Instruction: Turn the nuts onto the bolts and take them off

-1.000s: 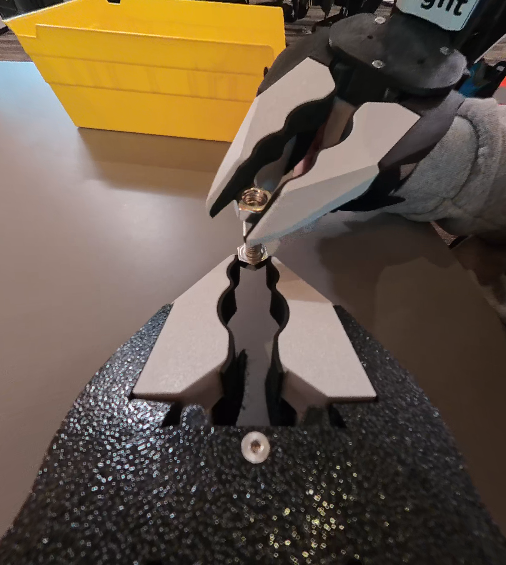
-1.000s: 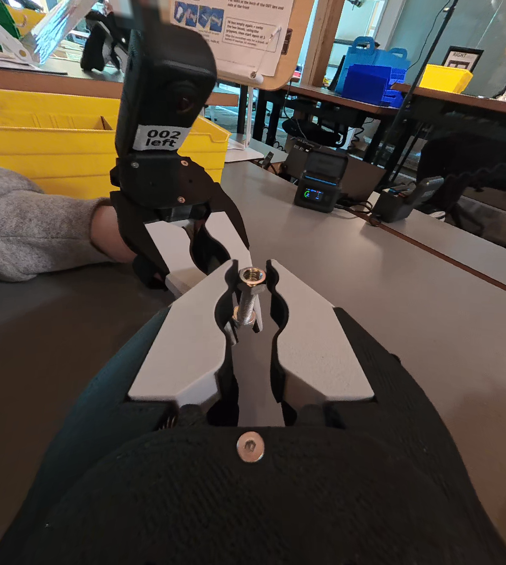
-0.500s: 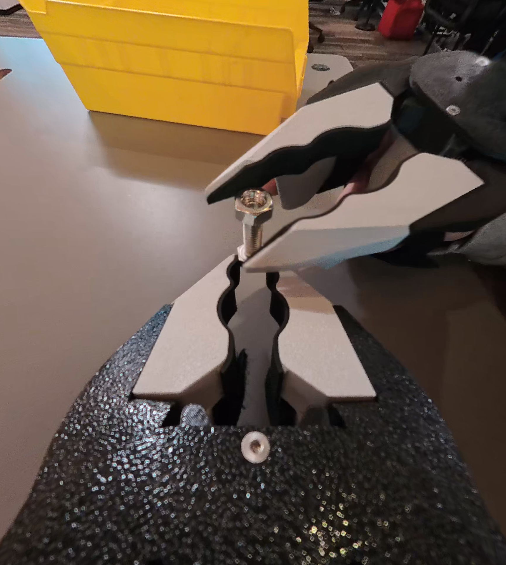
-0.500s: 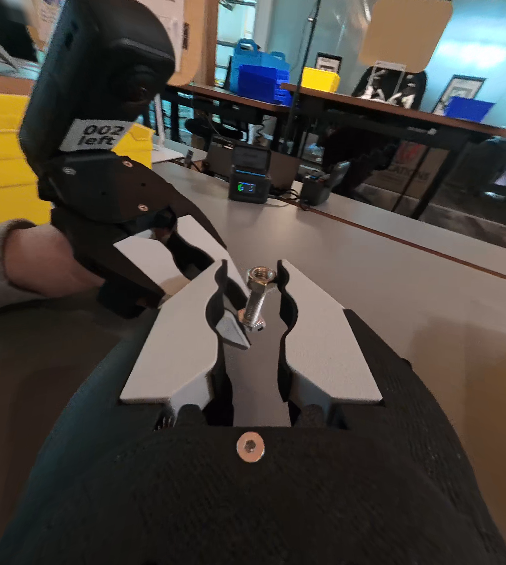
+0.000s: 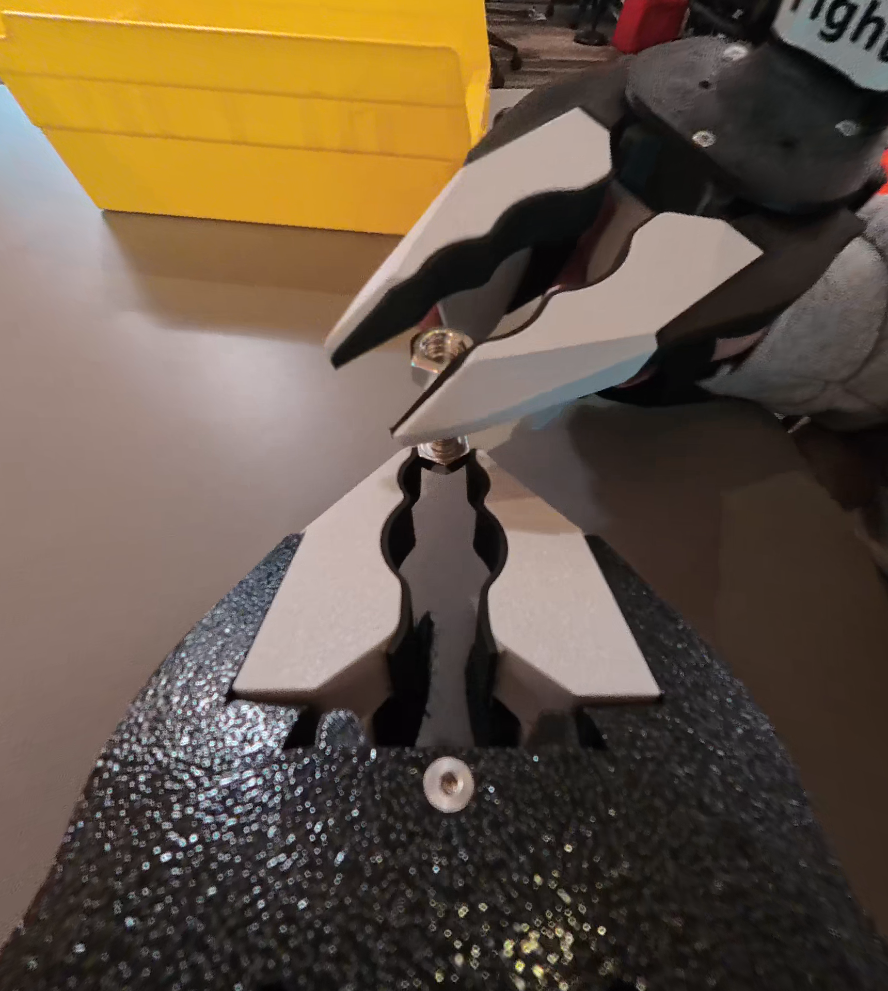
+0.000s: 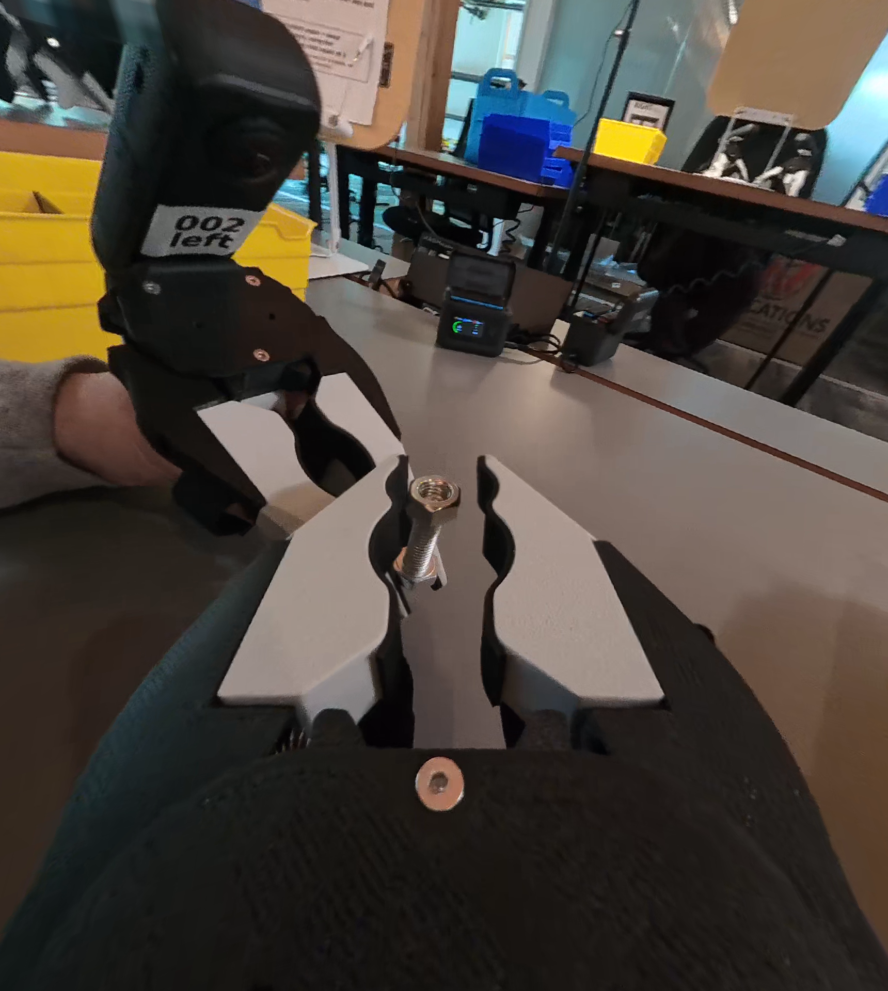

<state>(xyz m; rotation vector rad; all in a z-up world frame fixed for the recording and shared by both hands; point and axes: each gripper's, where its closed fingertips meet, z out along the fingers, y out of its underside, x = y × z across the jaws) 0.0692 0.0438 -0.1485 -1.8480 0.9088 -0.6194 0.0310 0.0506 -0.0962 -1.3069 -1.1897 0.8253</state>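
A steel bolt (image 6: 423, 541) stands upright with a nut (image 6: 434, 496) at its top end. My left gripper (image 5: 439, 467) is shut on the bolt's lower end (image 5: 439, 456) at its fingertips, a little above the brown table (image 5: 136, 429). My right gripper (image 6: 442, 466) comes in from the right and sits around the nut (image 5: 439, 348). Its jaws are slightly apart, with a small gap on the nut's right side in the right wrist view. The bolt's shaft is hidden behind the right gripper's lower finger (image 5: 511, 381) in the left wrist view.
A large yellow bin (image 5: 249, 107) stands at the back of the table, left of the grippers. A black device with a small screen (image 6: 476, 316) and a cable sit farther along the table. Hands in grey sleeves (image 5: 833, 322) hold the grippers. The tips of one gripper are about 6 centimetres away from the tips of the other.
My right gripper swung flatter around the nut, then tilted back close to where it was. Its jaws stand a little wider than one second ago. My left gripper kept hold of the bolt.
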